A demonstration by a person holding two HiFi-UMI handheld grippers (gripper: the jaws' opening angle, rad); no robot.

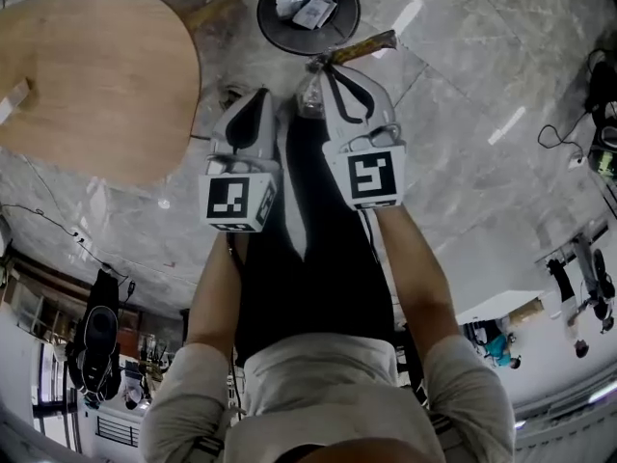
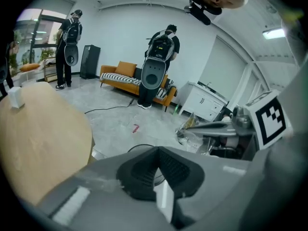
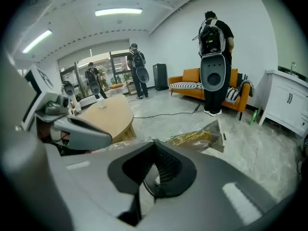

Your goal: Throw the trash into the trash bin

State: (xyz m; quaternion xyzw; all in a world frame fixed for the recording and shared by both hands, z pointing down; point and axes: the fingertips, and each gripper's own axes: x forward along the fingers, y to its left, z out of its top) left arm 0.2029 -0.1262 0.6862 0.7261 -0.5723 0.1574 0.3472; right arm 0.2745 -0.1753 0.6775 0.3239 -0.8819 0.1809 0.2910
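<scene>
Right gripper (image 1: 323, 66): its jaws are closed. They pinch one end of the wrapper.
Wrapper (image 1: 362, 46): a see-through plastic wrapper with something brown and gold in it. It sticks out past the tips of the right gripper. In the head view it is just beside the near edge of the trash bin, not inside it.
Left gripper (image 1: 262, 93): its jaws are closed with nothing between them. It is next to the right gripper, on the side near the counter.
Trash bin (image 1: 265, 22): round and black. It stands on the floor in front of both grippers. White and blue trash (image 1: 307, 3) already lies inside it.
Counter (image 1: 87, 75): round and made of light wood. It is to the left of the bin.
Floor (image 1: 463, 85): shiny grey stone.
Room: in the right gripper view, people with packs on their backs stand near an orange sofa (image 3: 192, 88).
</scene>
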